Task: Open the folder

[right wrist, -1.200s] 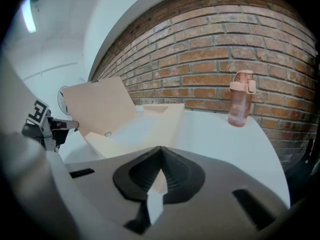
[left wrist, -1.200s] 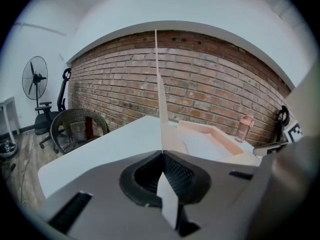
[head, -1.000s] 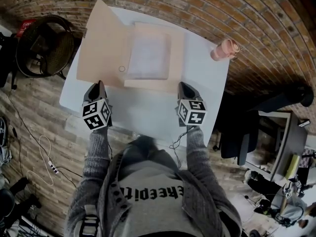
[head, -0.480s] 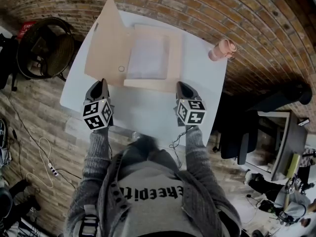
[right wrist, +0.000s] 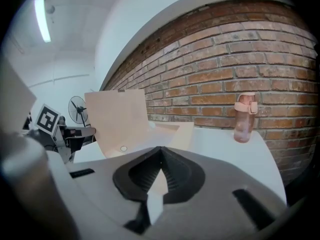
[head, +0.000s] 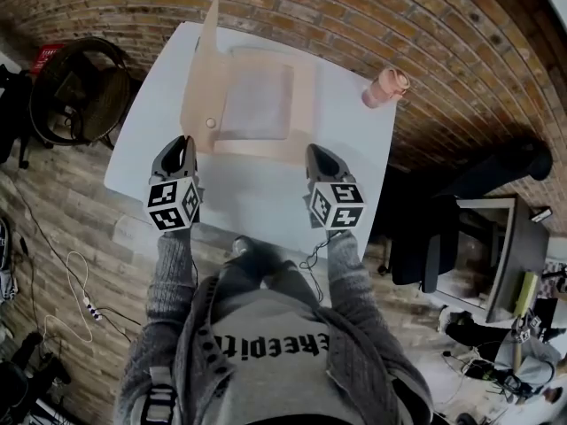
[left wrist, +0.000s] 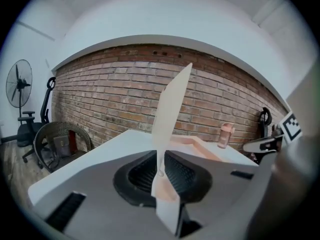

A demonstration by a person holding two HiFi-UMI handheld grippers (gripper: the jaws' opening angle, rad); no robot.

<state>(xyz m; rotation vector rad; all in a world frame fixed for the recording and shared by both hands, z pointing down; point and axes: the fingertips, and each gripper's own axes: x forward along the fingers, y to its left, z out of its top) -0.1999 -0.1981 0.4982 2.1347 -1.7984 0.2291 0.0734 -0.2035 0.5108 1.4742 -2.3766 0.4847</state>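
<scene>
A peach folder [head: 257, 100] lies on the white table [head: 257, 202]. Its cover [head: 202, 78], with a round snap [head: 211, 123], stands almost upright along the left side. My left gripper [head: 180, 145] is shut on the cover's near lower corner. In the left gripper view the cover [left wrist: 170, 109] rises edge-on from between the closed jaws of the left gripper [left wrist: 161, 156]. My right gripper [head: 316, 153] sits at the base's near right corner, shut, with peach sheet showing between the jaws of the right gripper [right wrist: 160, 154]. The cover [right wrist: 120, 119] shows broadside to its left.
A pink bottle [head: 383, 88] stands at the table's far right corner, close to the brick wall. A dark wicker chair [head: 75, 82] is left of the table, and a black office chair [head: 425, 237] is to its right. Cables lie on the floor at the left.
The cover lay flat out to the left a second ago. It has swung up to near vertical with the left gripper. Both grippers have risen a little.
</scene>
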